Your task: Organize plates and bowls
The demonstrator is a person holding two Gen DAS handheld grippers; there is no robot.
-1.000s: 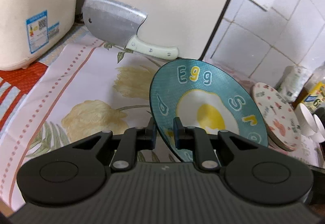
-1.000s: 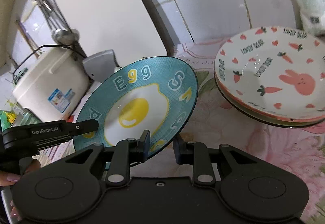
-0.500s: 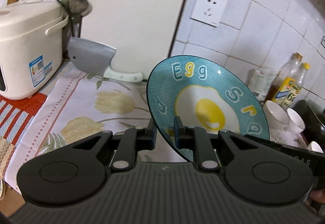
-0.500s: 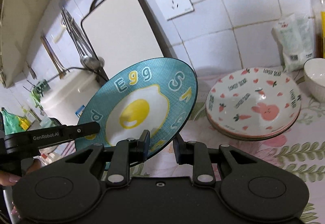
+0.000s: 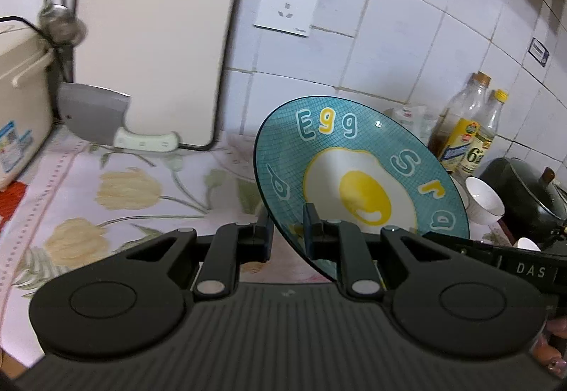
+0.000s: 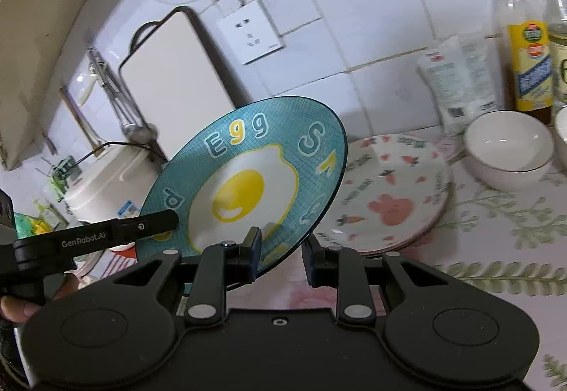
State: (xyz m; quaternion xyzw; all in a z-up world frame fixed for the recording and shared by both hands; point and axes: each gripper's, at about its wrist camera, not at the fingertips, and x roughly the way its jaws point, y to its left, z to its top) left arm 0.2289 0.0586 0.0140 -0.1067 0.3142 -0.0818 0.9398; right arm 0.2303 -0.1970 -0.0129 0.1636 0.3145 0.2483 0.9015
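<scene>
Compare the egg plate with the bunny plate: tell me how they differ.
The egg plate is teal with a fried egg and letters; the bunny plate is white with a pink bunny, carrots and hearts. The egg plate is tilted in the air, clamped at its rim by the left tool and the right tool; the bunny plate lies flat on the cloth, on top of another plate. Both are round and shallow.

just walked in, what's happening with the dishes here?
A person holds the teal fried-egg plate off the counter, with the left gripper and right gripper each clamped on its rim. The plate is tilted. The white bunny-and-carrot plates sit stacked on the floral tablecloth beside a white ceramic bowl; the teal plate isn't on that stack yet.
</scene>
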